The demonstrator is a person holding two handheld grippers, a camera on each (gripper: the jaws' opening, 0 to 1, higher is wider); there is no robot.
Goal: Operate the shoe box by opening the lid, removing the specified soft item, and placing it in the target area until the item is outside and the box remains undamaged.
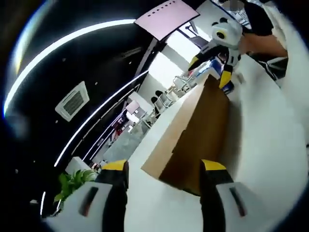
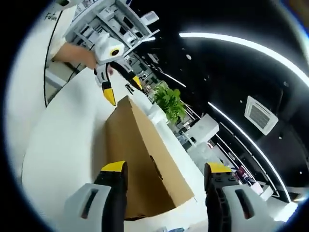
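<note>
A brown cardboard shoe box (image 1: 193, 140) lies on a white table (image 1: 270, 145) with its lid down. My left gripper (image 1: 164, 169) is open at one end of the box, its yellow-tipped jaws spread on either side of that end and apart from it. In the right gripper view the box (image 2: 140, 164) runs away from my right gripper (image 2: 166, 168), which is open at the opposite end. Each gripper appears beyond the far end of the box in the other's view: the right gripper (image 1: 210, 71) and the left gripper (image 2: 123, 89), both with spread jaws. The box's inside is hidden.
The white table (image 2: 63, 145) stretches wide beside the box. A person's hand (image 1: 260, 46) holds the far gripper. A green plant (image 2: 169, 101) stands past the table, with white desks and chairs behind it and lit strips on a dark ceiling.
</note>
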